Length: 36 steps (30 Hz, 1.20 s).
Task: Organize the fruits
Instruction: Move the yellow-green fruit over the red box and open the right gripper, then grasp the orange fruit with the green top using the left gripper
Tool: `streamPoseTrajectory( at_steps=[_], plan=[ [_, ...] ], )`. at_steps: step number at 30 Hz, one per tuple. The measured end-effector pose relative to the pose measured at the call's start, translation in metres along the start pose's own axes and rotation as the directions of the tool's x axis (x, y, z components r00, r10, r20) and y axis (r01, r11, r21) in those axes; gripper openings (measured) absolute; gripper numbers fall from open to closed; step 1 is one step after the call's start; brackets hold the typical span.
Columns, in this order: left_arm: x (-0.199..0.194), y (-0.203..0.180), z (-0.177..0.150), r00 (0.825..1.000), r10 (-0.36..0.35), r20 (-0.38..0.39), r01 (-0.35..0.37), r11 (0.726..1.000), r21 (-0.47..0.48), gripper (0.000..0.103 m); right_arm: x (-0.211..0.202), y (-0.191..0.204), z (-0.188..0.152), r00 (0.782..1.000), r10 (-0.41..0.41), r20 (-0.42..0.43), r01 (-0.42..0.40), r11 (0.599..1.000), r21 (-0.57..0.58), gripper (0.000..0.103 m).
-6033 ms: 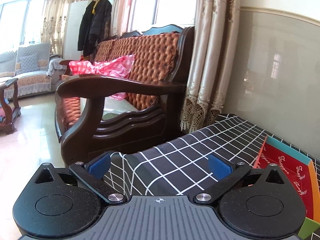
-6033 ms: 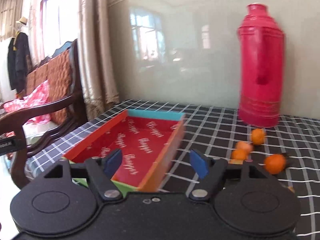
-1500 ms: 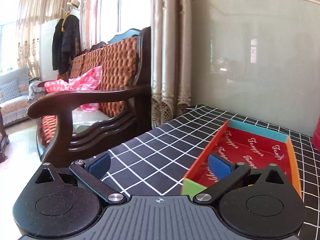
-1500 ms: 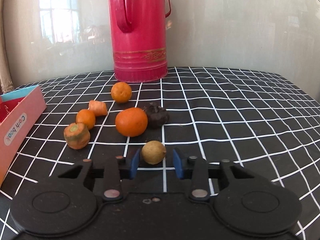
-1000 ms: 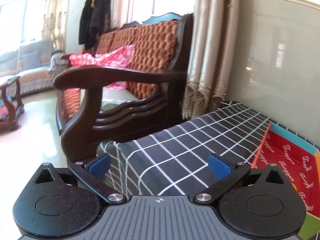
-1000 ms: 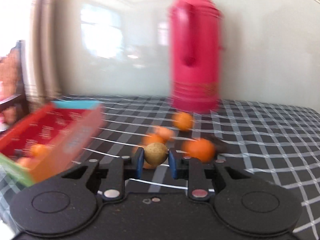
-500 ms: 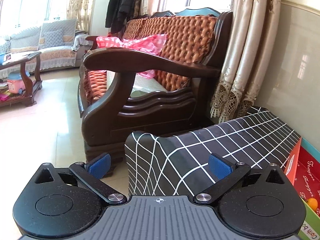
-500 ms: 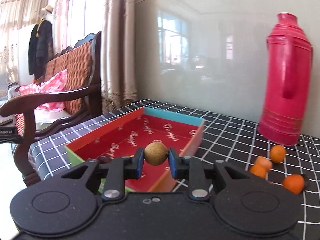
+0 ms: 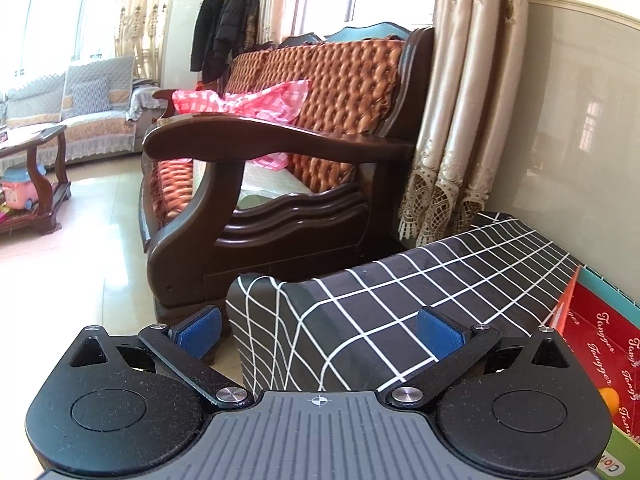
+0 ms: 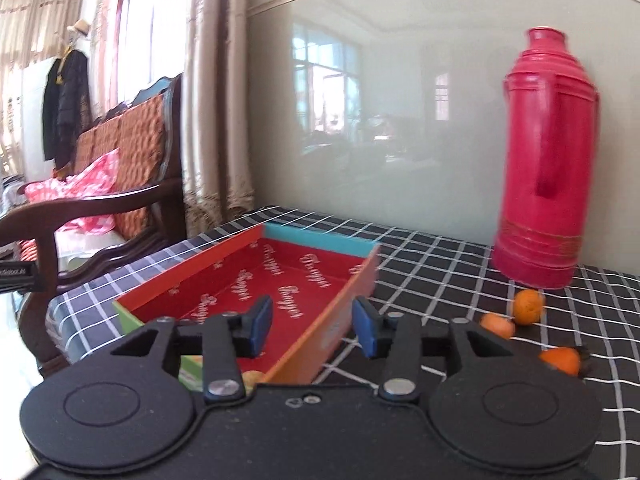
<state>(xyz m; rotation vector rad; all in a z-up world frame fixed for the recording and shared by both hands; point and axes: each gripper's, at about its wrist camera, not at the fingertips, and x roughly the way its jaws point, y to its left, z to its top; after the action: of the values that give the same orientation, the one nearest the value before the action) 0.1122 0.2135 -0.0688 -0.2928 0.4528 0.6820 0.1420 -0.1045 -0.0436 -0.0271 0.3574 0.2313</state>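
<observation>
Red tray [image 10: 256, 280] sits under the right tongs [image 10: 308, 326], spread and empty, so swing toward two o'clock for the loose oranges [image 10: 528, 306] on the table [image 10: 440, 264], approaching low, while the left tongs [image 9: 318, 330] idle spread.

Right tongs [image 10: 313, 322] opened since last frame; round brown fruit gone.

— Inspector: What is obscured?
— Assistant: The red box [image 9: 600, 344] is cut by the frame's right edge. A yellowish item [image 10: 253, 377], possibly fruit, sits mostly hidden behind the right gripper [image 10: 312, 322].
</observation>
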Motion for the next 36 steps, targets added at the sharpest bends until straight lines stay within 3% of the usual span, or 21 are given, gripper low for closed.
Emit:
streamPoseTrajectory(
  at_steps=[2,6,9,12,15,19,21,24,26,31,34,36],
  plan=[
    [-0.005,-0.008,0.000,1.000,-0.012,0.010,0.012,1.000,0.015,0.103,-0.007,-0.013,0.000,0.998,-0.061,0.020,0.061,0.998,0.018,0.058],
    [-0.018,-0.028,-0.004,0.998,-0.060,0.031,0.058,0.997,0.059,0.103,-0.020,-0.038,-0.002,0.975,-0.215,0.053,0.212,0.976,0.044,0.070],
    [-0.038,-0.052,-0.008,0.988,-0.134,0.078,0.124,0.986,0.115,0.103,-0.032,-0.061,-0.006,0.931,-0.357,0.075,0.350,0.932,0.095,0.081],
    [-0.064,-0.085,-0.017,0.960,-0.248,0.132,0.216,0.952,0.217,0.103,-0.039,-0.083,-0.012,0.855,-0.514,0.070,0.503,0.854,0.136,0.089],
    [-0.088,-0.125,-0.031,0.912,-0.388,0.137,0.326,0.885,0.333,0.103,-0.045,-0.105,-0.018,0.772,-0.634,0.034,0.619,0.764,0.184,0.094],
    [-0.112,-0.177,-0.055,0.832,-0.554,0.040,0.478,0.751,0.457,0.103,-0.056,-0.131,-0.026,0.643,-0.766,0.001,0.748,0.628,0.213,0.097],
    [-0.123,-0.200,-0.070,0.798,-0.603,-0.001,0.518,0.685,0.512,0.103,-0.061,-0.141,-0.029,0.590,-0.807,-0.012,0.790,0.574,0.218,0.097],
    [-0.133,-0.232,-0.088,0.769,-0.635,-0.068,0.553,0.608,0.569,0.103,-0.070,-0.152,-0.033,0.530,-0.848,-0.022,0.829,0.512,0.227,0.097],
    [-0.136,-0.249,-0.099,0.757,-0.643,-0.120,0.582,0.578,0.571,0.103,-0.076,-0.155,-0.033,0.497,-0.868,-0.022,0.848,0.479,0.227,0.097],
    [-0.134,-0.280,-0.115,0.748,-0.633,-0.197,0.616,0.554,0.560,0.102,-0.088,-0.162,-0.037,0.444,-0.896,0.011,0.876,0.437,0.203,0.097],
    [-0.131,-0.298,-0.121,0.736,-0.634,-0.236,0.637,0.533,0.557,0.090,-0.093,-0.165,-0.038,0.444,-0.896,0.029,0.876,0.441,0.195,0.097],
    [-0.126,-0.310,-0.126,0.725,-0.632,-0.274,0.658,0.517,0.548,0.082,-0.095,-0.166,-0.038,0.455,-0.889,0.040,0.870,0.454,0.194,0.097]
  ],
)
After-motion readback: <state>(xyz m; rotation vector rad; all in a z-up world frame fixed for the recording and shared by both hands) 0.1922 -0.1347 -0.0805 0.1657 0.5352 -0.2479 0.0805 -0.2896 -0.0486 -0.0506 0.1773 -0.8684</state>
